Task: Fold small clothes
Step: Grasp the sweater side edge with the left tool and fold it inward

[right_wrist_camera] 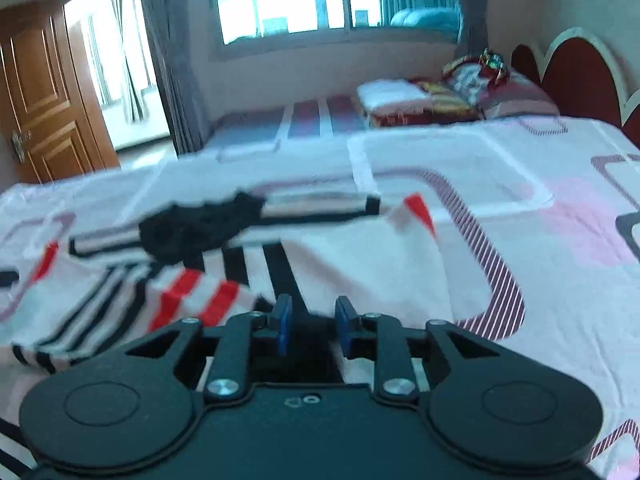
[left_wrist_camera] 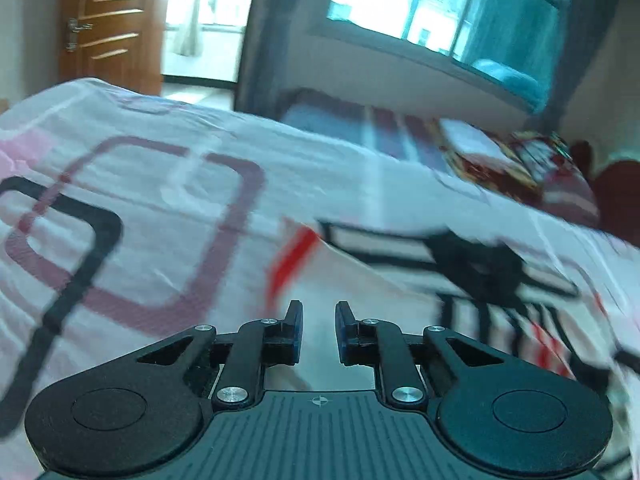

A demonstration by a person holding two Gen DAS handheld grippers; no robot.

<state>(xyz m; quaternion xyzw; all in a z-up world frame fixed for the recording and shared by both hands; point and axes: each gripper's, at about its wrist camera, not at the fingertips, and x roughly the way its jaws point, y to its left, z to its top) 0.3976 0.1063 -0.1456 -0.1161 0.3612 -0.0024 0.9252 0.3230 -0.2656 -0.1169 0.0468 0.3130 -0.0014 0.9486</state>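
Both grippers slightly ajar, empty.

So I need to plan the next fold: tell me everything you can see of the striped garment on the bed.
The striped garment is a small white top with black stripes, red bands and a dark patch near its upper edge. It looks like soft, thin fabric. It lies spread, partly rumpled, on the pink-patterned bedsheet. The right gripper sits over its lower edge, jaws apart, nothing visibly pinched. Blur hides finer details.
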